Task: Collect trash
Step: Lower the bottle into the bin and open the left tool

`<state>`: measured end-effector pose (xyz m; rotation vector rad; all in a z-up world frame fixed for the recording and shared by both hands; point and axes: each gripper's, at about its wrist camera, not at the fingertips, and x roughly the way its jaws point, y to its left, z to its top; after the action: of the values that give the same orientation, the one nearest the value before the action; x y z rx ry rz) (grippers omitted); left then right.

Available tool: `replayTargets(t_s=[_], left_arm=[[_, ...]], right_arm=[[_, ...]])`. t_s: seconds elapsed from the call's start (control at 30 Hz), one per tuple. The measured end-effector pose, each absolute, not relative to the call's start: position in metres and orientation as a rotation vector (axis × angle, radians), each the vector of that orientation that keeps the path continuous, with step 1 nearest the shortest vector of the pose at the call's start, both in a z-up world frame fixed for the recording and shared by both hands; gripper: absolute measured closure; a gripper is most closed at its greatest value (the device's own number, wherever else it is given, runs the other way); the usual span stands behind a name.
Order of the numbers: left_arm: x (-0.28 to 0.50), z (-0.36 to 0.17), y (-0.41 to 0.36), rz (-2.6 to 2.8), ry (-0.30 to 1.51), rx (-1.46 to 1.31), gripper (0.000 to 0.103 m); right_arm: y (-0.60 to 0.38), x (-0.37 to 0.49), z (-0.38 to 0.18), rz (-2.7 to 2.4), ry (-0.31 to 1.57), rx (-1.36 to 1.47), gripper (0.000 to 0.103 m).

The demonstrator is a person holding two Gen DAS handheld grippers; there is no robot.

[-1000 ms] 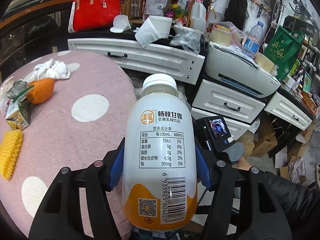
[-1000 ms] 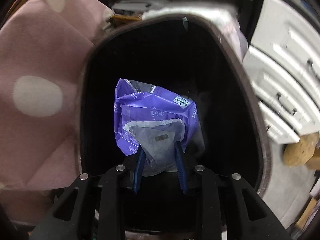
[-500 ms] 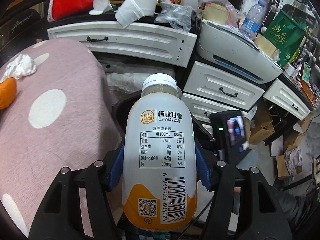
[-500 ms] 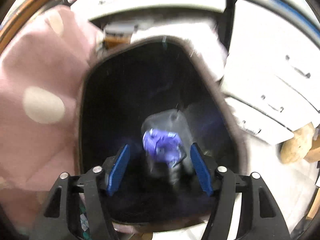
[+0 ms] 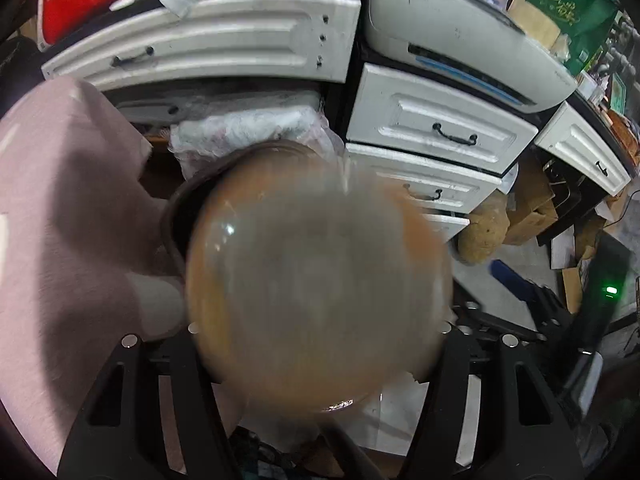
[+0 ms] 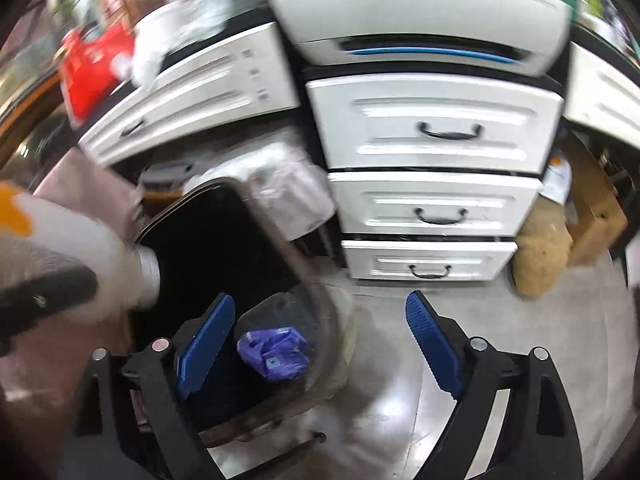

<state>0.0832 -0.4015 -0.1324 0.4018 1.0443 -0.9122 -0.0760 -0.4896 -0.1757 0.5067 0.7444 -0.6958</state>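
White drawers [image 6: 432,124] back our black bin [image 6: 216,240]; our left tool [image 5: 316,320] pinches the bottle [image 6: 80,256] near its rim, right tool [image 6: 320,344] spread empty, wrapper [image 6: 272,354] inside; a hasty release could miss

One bottle [image 6: 80,264]; one dark bin [image 6: 224,248]; one purple wrapper [image 6: 274,354] inside it; three stacked white drawers [image 6: 432,200], each with one black handle; one white printer [image 6: 420,12]; one red bag [image 6: 96,68]; one green bag [image 5: 572,4]; two blue pads [image 6: 206,340].
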Motion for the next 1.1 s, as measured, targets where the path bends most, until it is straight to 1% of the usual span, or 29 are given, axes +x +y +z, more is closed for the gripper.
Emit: replayTargets(t_s=[0.27, 0.57, 0.73, 0.77, 0.87, 1.0, 1.07, 1.1], left_arm=[[0.101, -0.185, -0.433, -0.872, 1.121, 0.467, 0.042], [0.122, -0.254, -0.456, -0.794, 1.234, 0.557, 0.044], [0.125, -0.276, -0.462, -0.778, 1.257, 0.613, 0.046], [0.124, -0.277, -0.463, -0.780, 1.252, 0.621, 0.045], [0.123, -0.276, -0.463, -0.784, 1.242, 0.637, 0.034], [0.121, -0.263, -0.461, -0.774, 1.212, 0.609, 0.028], [0.117, -0.246, -0.457, -0.781, 1.163, 0.581, 0.026], [0.115, -0.237, -0.455, -0.780, 1.126, 0.573, 0.022]], right_arm=[[-0.499, -0.101, -0.183, -0.742, 0.739, 0.555, 0.016], [-0.499, -0.097, -0.179, -0.729, 0.727, 0.521, 0.015], [-0.498, -0.093, -0.178, -0.694, 0.740, 0.519, 0.015], [-0.497, -0.093, -0.176, -0.695, 0.736, 0.511, 0.015], [-0.495, -0.093, -0.173, -0.694, 0.731, 0.495, 0.014], [-0.491, -0.092, -0.166, -0.692, 0.724, 0.467, 0.013], [-0.489, -0.091, -0.160, -0.695, 0.717, 0.438, 0.013], [-0.488, -0.091, -0.158, -0.692, 0.712, 0.428, 0.013]])
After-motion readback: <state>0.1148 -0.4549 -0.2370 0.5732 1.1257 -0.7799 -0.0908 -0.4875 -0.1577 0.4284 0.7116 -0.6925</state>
